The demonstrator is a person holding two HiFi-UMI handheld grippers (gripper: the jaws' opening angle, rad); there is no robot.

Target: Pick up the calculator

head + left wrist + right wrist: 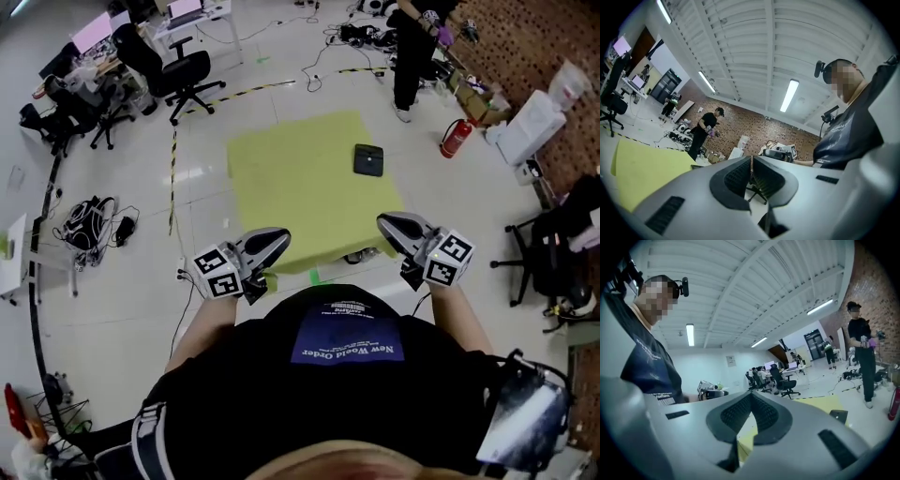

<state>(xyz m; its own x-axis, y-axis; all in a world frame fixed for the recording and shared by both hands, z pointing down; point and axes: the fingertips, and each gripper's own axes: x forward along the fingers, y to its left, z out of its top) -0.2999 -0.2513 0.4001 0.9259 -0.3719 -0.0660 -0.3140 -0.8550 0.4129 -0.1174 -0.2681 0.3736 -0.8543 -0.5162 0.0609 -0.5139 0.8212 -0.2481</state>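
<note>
Your dark shirt [347, 375] fills the bottom of the head view, and just beyond it you hold both grippers at the near edge of the yellow-green tabletop [300, 178]. Your left gripper [281, 237] sits at the tabletop's near-left corner and your right gripper [384, 223] at its near-right corner, each angled inward so the tips lean toward one another, well apart. In the left gripper view the ribbed pads are pressed together with nothing between them, so that gripper is closed and empty. The right gripper view shows the same: its pads meet at the tips and carry nothing. The calculator [368, 159] lies flat on the tabletop, toward its far-right part and close to the right edge, well clear of both grippers; it is a small dark square and its keys are too small to make out. Off the tabletop's far-right corner a red fire extinguisher [456, 138] stands on the pale floor. Beyond the far edge a person in black [412, 47] stands among cables. Past the far-left corner are black office chairs [183, 75] beside desks with lit screens. A strip of black-and-yellow tape [173, 159] runs along the floor on the tabletop's left side, and further left of that a dark bag [89, 225] lies on the floor.
</note>
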